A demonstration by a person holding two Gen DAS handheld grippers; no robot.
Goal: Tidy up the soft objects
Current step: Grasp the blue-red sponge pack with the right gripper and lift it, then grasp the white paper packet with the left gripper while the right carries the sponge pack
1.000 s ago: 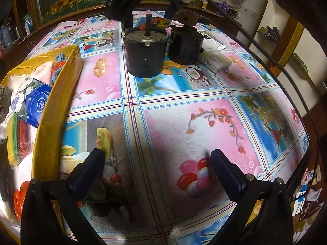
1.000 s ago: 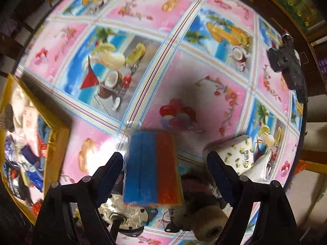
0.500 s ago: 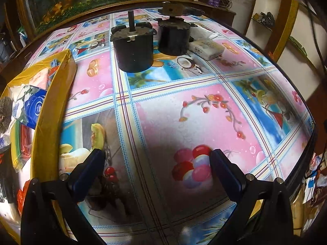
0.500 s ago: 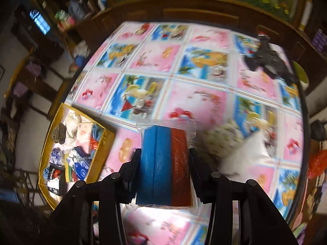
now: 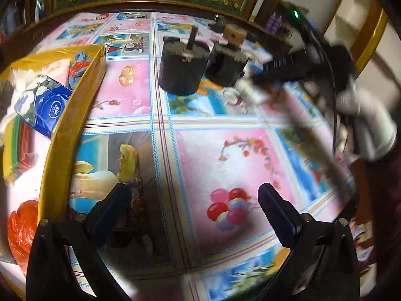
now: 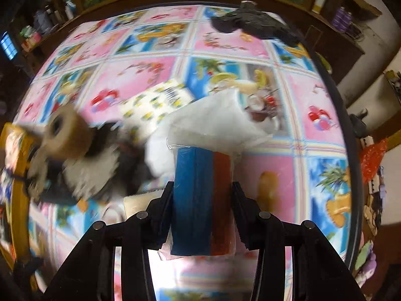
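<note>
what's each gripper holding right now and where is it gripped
The right gripper is shut on a blue and red sponge pack in clear wrap, clamped across its two broad sides at the lower half. The left gripper is open, holding nothing.

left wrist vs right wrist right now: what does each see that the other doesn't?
Left wrist only: open left hand-held gripper, nothing between its fingers; blue tissue pack inside the yellow box.

Right wrist only: right hand-held gripper shut on the bagged blue-and-red sponge pack; yellow-patterned pack; black object at the far edge.

Both: patterned tablecloth, dark cylinders.
</note>
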